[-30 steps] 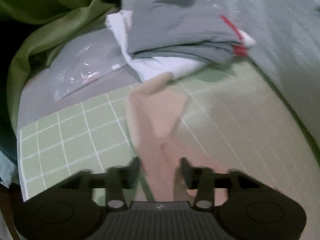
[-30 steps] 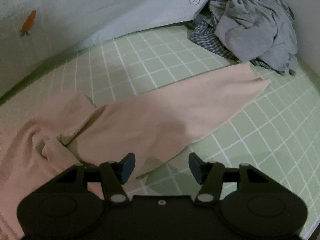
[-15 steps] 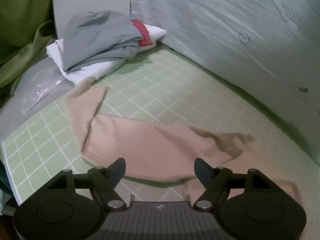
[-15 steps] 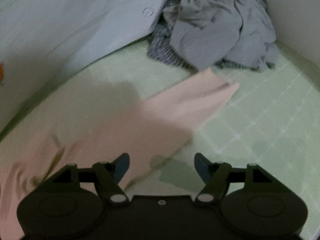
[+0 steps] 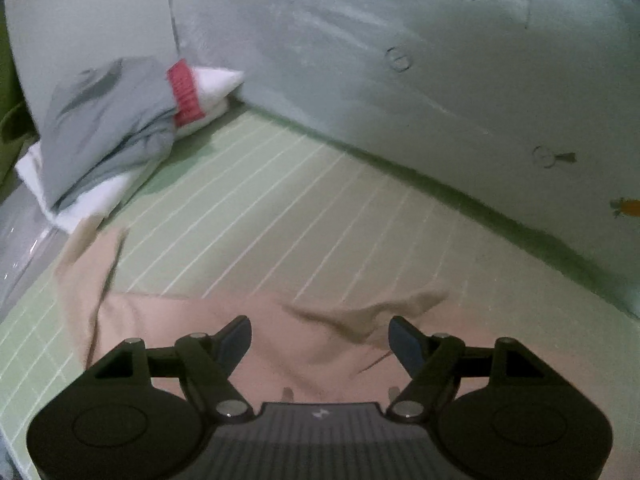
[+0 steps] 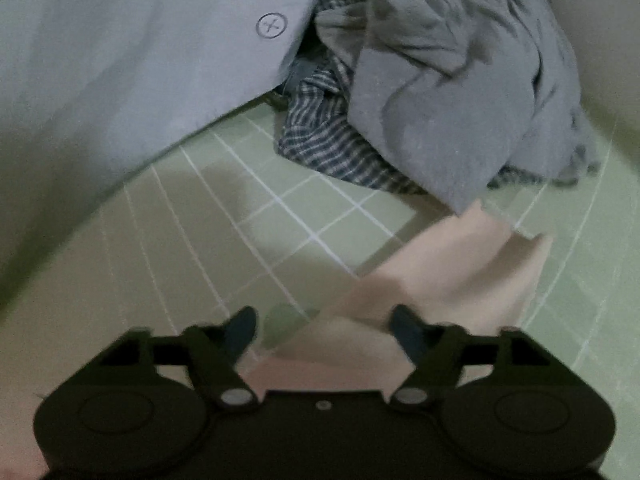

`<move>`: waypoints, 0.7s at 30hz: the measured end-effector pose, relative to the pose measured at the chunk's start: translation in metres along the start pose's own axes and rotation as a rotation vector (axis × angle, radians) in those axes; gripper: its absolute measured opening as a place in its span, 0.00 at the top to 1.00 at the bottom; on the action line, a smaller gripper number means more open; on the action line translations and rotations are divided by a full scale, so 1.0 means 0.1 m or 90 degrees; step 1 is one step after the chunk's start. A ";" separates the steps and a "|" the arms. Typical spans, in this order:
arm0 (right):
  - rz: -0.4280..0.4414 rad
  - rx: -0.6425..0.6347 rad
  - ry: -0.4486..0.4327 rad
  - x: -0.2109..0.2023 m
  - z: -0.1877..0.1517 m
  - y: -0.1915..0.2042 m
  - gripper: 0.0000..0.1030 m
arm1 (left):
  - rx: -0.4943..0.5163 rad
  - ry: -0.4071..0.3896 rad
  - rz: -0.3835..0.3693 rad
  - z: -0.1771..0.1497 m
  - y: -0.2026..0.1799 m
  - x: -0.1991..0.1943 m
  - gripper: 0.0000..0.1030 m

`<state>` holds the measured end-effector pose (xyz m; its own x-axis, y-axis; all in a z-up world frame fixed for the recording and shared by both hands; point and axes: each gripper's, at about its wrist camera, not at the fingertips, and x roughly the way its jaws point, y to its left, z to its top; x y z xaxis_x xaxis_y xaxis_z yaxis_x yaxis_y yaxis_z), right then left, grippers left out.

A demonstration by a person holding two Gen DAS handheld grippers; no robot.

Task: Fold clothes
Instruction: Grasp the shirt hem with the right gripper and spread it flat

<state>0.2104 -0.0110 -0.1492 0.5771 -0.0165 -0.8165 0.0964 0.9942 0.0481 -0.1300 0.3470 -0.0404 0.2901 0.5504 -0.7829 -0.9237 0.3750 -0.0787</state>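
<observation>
- The pink garment (image 5: 208,328) lies spread and rumpled on the green grid mat (image 5: 280,184), not yet folded.
- Left gripper (image 5: 320,340) fingers stand wide, empty above it.
- Right gripper (image 6: 322,330) fingers are closing, the cloth edge between them, ungripped.
- A folded stack (image 5: 108,136) looks finished; a crumpled pile (image 6: 452,92) waits.

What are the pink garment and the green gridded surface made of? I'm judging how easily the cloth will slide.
Pink garment: soft matte fabric, likely thin knit; it drapes and creases.
Green gridded surface: flat and smooth with printed white lines, probably a plastic or rubber mat, though blur leaves that open.
</observation>
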 end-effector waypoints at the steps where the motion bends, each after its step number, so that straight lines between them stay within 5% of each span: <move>1: -0.012 -0.032 -0.010 -0.01 -0.03 0.04 0.67 | -0.004 -0.003 -0.005 0.00 -0.01 -0.02 0.26; 4: 0.005 -0.054 -0.017 -0.05 -0.06 -0.02 0.94 | -0.009 -0.003 -0.026 -0.06 -0.02 -0.08 0.26; 7: 0.050 -0.033 -0.031 -0.19 -0.01 -0.19 0.96 | -0.003 -0.004 -0.033 -0.17 -0.01 -0.18 0.26; 13: 0.106 -0.016 -0.211 -1.20 -0.15 -0.64 0.96 | -0.001 -0.013 -0.054 -0.37 0.07 -0.44 0.26; 16: 0.115 -0.011 -0.239 -1.49 -0.45 -0.89 0.95 | 0.009 -0.017 -0.052 -0.50 0.11 -0.54 0.26; 21: 0.085 -0.045 -0.086 -1.25 -1.15 -1.15 0.93 | 0.014 0.011 -0.047 -0.70 0.21 -0.62 0.26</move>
<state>0.0345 -0.1114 -0.1189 0.6855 0.1063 -0.7203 -0.0420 0.9934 0.1066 -0.1851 0.2681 -0.0366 0.3526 0.5083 -0.7857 -0.8942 0.4306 -0.1227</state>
